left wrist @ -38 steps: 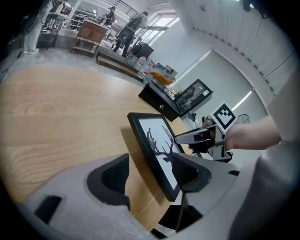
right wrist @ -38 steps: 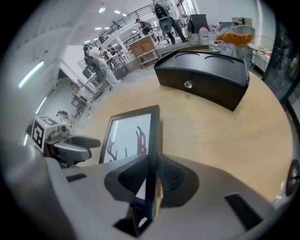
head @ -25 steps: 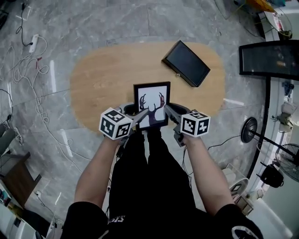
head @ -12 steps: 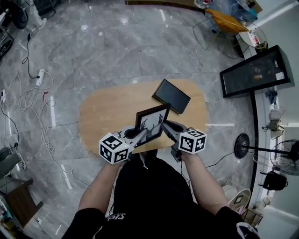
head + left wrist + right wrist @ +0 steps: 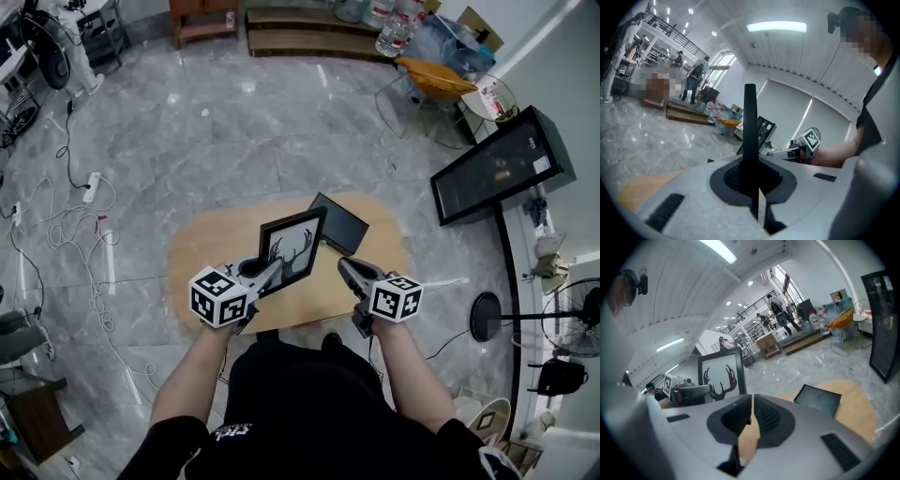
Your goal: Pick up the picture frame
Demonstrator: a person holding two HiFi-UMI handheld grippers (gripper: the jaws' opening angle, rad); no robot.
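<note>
**Frame up off the worktop, carried on one side only**

The picture frame [image 5: 292, 246] is held in the air above the wooden worktop [image 5: 208, 251], tilted, with its antler print turned back toward the person. It is gripped near its lower left corner by the left hand-held gripper [image 5: 274, 270]. In the left gripper view the black border is seen edge-on, running straight up between the jaws, which are clamped tight on it. The right hand-held gripper [image 5: 345, 268] is held apart from the frame, off to its right. Its jaws are closing, and nothing is seen between them. A flat black tray [image 5: 339, 223] lies on the worktop beyond.

As for handling, the frame is judged to be stiff and fairly light. The border looks smooth, so some slip is to be expected. If the front is glazed, which cannot be made out, it is to be treated as fragile. With a single hold low on one edge, most of the weight hangs out to the side, and twisting in the jaws is the likely trouble. Hold is best taken on the border itself, never across the print, and a second grip on the opposite edge would steady it.
</note>
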